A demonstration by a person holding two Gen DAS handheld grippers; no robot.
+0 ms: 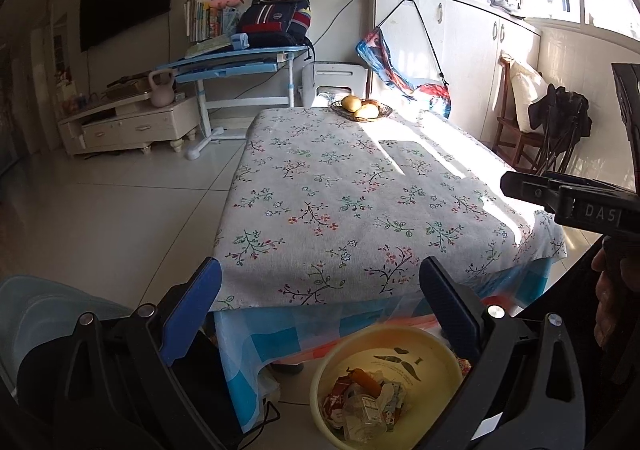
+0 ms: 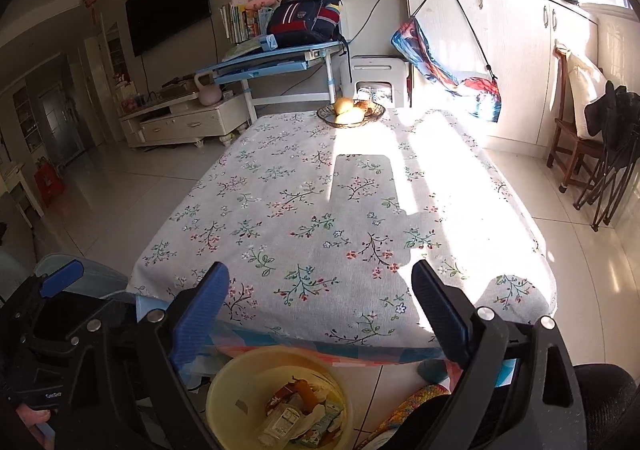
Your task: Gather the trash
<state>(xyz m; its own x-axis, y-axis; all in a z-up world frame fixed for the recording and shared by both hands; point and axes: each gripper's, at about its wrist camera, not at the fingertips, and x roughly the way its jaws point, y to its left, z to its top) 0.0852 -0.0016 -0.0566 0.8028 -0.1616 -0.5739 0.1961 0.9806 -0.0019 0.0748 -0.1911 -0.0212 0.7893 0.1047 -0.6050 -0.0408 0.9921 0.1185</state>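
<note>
Floral cotton covers the counter [image 2: 320,218], bare except for a wire fruit bowl [image 2: 351,115] at its far edge; I see no litter left on the cloth. On the floor below the near edge sits the yellow plastic bin [image 2: 224,390], already holding the trash [image 2: 300,410]: a clear bottle, torn wrappers and something orange.

Both tools hang above that bin. The right tool [image 2: 320,306] has its blue pads spread wide with nothing between them, and the left tool [image 1: 320,298] is spread wide and empty too.

The job looks close to done, so what remains to go wrong is small. The bin stands partly under the hanging hem of the cloth [image 1: 280,330]; a careless swing of either tool could snag that hem and drag the fruit bowl along. A knock on the light bin's rim could tip it and spill the bottle across the tiles. The two tools are also close enough to bump.
</note>
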